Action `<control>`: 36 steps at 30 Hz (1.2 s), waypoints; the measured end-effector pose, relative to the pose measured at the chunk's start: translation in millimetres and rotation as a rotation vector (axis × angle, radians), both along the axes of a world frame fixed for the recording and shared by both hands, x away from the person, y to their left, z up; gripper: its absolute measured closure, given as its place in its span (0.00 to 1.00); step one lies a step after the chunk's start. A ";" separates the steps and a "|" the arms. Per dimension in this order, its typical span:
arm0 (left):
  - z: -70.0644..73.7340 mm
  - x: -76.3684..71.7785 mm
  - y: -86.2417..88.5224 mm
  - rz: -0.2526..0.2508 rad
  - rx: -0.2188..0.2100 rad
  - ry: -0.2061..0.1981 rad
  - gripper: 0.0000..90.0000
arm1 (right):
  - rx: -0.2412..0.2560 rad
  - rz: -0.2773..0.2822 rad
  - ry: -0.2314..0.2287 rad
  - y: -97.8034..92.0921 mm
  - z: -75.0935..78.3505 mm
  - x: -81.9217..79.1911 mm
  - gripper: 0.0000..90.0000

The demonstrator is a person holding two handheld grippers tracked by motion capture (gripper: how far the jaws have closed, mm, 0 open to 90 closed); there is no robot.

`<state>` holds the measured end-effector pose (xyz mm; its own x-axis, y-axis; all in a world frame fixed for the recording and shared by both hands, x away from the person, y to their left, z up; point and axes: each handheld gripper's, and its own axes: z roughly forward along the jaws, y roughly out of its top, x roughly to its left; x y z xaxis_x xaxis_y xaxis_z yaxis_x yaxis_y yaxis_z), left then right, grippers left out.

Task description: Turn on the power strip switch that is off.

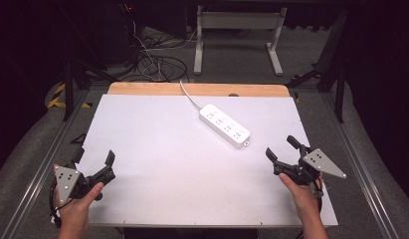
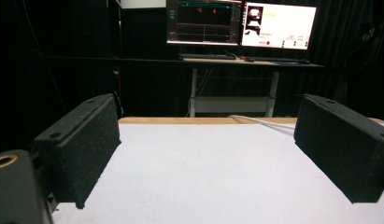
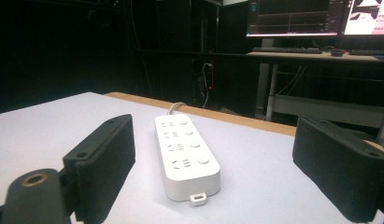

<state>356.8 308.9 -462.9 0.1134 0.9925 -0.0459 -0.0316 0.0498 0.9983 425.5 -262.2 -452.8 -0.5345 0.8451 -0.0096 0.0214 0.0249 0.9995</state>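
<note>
A white power strip (image 1: 224, 125) lies flat on the white table top (image 1: 157, 164), right of centre, and its white cord (image 1: 188, 96) runs off the far edge. My right gripper (image 1: 282, 147) is held at the right front, open, a short way in front of and to the right of the strip. In the right gripper view the power strip (image 3: 187, 154) lies ahead between the wide-apart jaws of the right gripper (image 3: 213, 175), with a small tab at its near end. My left gripper (image 1: 95, 156) is held at the left front, open and holding nothing. In the left gripper view the left gripper (image 2: 208, 161) frames bare table, with the cord (image 2: 264, 122) far off.
A strip of bare wood (image 1: 197, 89) runs along the table's far edge. Beyond it stands a white-legged desk (image 1: 239, 35) with lit monitors (image 2: 241, 23), and loose cables (image 1: 157, 62) lie on the floor. Metal rails (image 1: 356, 159) flank the table.
</note>
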 end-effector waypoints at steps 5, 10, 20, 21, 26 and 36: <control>0.1 0.4 2.0 0.005 -0.003 -0.001 0.08 | -0.002 -0.006 0.004 0.2 -0.3 -1.0 0.15; 0.2 1.5 0.7 -0.001 -0.002 -0.002 0.08 | -0.002 -0.011 0.000 -1.0 -0.2 -2.1 0.15; 1.6 5.8 -5.0 -0.018 -0.005 -0.008 0.08 | -0.015 -0.018 -0.011 -3.5 -1.1 -5.8 0.17; 1.7 6.1 -5.4 -0.018 -0.004 -0.009 0.08 | -0.019 -0.022 -0.011 -3.9 -1.2 -6.4 0.18; 2.3 5.9 -4.5 -0.021 -0.006 -0.011 0.08 | -0.021 -0.028 -0.017 -4.6 1.2 -9.6 0.22; 2.7 3.6 -1.0 -0.007 -0.008 -0.011 0.08 | -0.056 -0.049 -0.072 -2.3 8.6 -13.6 0.39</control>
